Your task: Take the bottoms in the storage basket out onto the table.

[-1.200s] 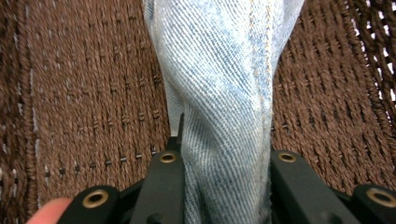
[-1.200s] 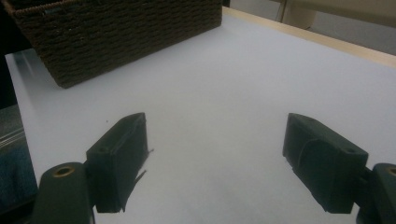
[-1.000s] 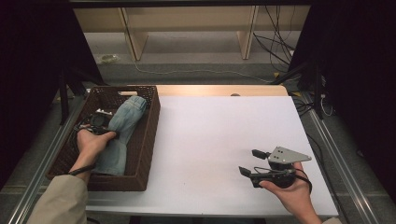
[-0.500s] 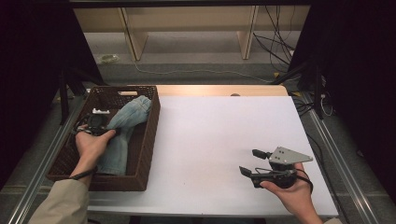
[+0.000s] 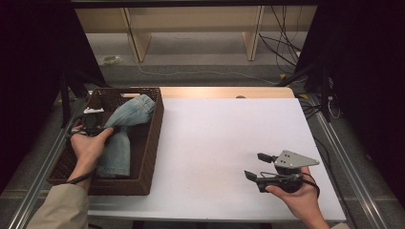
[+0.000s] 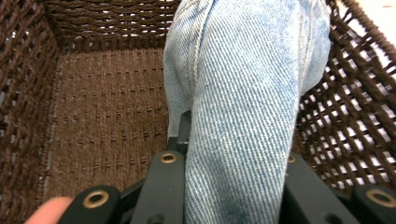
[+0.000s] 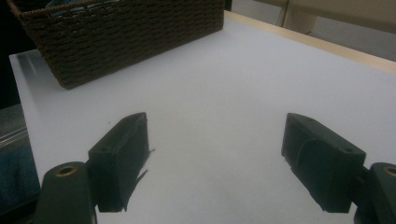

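A pair of light blue jeans (image 5: 119,138) lies in a brown wicker basket (image 5: 153,143) at the table's left side. My left gripper (image 5: 98,123) is inside the basket, shut on a fold of the denim. The upper end of the jeans is raised toward the basket's far right corner. In the left gripper view the jeans (image 6: 243,102) run up between the black jaws of my left gripper (image 6: 233,154), with the basket floor (image 6: 107,121) beneath. My right gripper (image 5: 258,167) hovers open over the white table (image 5: 210,138) at the front right, its jaws wide apart around nothing (image 7: 219,158).
The basket wall (image 7: 121,32) stands across the table from the right gripper. A wooden strip (image 5: 219,92) borders the table's far edge. Metal rails (image 5: 344,162) run along both sides. Cables and shelf legs lie on the floor beyond.
The left gripper has lifted slightly and drawn back with the denim, so the jeans bunch higher in the basket. The right gripper has stayed still.
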Demonstrator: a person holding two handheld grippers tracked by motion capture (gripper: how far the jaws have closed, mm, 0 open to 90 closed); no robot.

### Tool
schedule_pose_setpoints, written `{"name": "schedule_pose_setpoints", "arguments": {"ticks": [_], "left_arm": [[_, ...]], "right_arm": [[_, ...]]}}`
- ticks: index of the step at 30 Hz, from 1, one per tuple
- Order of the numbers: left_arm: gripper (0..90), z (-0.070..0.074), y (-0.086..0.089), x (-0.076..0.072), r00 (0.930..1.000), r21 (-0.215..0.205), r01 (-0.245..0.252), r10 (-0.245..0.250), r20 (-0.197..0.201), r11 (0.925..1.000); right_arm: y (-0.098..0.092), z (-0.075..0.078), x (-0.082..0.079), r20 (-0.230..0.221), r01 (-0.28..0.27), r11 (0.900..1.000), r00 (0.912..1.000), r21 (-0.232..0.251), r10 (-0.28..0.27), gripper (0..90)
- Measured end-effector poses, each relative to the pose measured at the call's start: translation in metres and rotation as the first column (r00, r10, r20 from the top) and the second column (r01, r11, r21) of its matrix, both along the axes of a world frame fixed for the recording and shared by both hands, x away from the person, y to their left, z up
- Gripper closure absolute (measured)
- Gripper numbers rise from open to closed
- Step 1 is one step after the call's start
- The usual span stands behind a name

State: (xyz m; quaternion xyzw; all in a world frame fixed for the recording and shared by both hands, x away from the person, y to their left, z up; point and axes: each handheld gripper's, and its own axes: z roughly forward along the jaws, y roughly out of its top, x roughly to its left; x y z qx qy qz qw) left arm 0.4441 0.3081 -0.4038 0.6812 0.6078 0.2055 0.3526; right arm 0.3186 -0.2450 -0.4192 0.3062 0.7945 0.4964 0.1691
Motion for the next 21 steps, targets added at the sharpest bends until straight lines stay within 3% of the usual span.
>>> {"name": "schedule_pose_setpoints", "arguments": {"ticks": [21], "left_arm": [[74.4,0.016,0.004,-0.007,0.9938,-0.027,-0.033,0.036,0.105,0.9991]], "right_arm": [[0.0,0.0,0.0,0.001,-0.002,1.0,1.0,-0.007,0.002,24.6]]}}
